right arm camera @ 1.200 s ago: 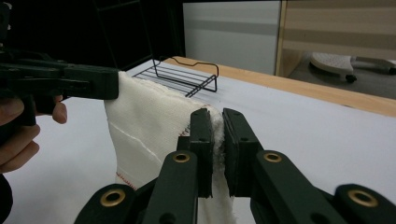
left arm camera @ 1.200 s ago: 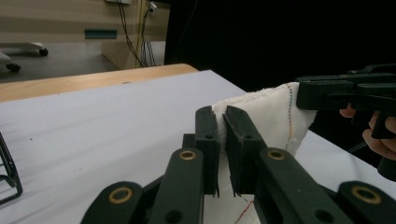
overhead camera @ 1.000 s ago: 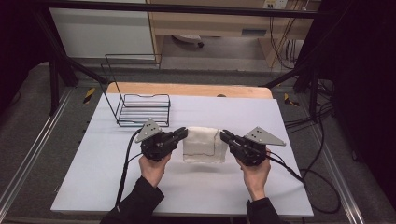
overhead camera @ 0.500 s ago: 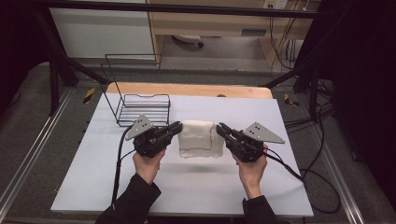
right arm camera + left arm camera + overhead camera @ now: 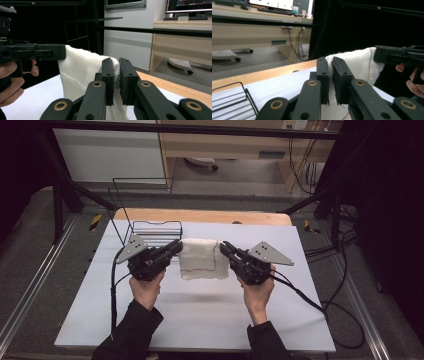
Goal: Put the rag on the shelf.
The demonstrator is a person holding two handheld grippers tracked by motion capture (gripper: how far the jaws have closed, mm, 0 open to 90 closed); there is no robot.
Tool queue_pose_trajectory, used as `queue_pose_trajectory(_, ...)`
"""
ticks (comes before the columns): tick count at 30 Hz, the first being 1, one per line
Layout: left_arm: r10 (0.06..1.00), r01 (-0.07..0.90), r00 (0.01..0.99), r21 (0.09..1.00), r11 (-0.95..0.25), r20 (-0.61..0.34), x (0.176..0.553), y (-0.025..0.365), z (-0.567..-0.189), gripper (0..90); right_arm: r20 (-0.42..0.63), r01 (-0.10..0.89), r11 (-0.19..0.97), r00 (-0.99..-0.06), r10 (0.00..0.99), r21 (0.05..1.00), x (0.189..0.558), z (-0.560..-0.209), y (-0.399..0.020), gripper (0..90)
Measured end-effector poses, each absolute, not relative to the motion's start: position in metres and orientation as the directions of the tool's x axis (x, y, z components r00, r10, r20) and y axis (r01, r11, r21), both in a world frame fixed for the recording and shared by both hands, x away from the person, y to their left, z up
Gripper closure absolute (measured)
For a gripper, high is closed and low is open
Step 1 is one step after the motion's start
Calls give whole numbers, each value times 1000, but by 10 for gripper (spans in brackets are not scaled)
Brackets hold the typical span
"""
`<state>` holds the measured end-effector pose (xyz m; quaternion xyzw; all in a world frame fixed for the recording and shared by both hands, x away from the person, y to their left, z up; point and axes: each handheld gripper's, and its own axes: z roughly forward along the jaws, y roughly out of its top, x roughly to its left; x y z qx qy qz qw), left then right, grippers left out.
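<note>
- Cloth [image 5: 203, 259] is held above the counter [image 5: 200, 315], near a wire rack [image 5: 150, 227].
- Left gripper [image 5: 176, 247] jaws are clamped on its left edge.
- Right gripper [image 5: 224, 248] jaws are clamped on its right edge.

White knitted cloth [image 5: 203, 259] with thin red stitched line; both claws black: left claw [image 5: 175, 247], right claw [image 5: 225, 248]; white bench [image 5: 200, 315], tan wooden far edge; black wire basket [image 5: 150, 227].

Wire rack [image 5: 150, 227] at far left of white table [image 5: 200, 320].
</note>
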<state>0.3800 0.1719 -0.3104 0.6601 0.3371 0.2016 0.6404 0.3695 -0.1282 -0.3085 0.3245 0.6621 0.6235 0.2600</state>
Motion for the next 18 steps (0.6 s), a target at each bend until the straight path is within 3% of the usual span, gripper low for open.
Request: queue_pose_trajectory(18,740,148,654,986,81,-158,384,207,-289,833,30,60,14,-677,735,998,386,-287,-91,834)
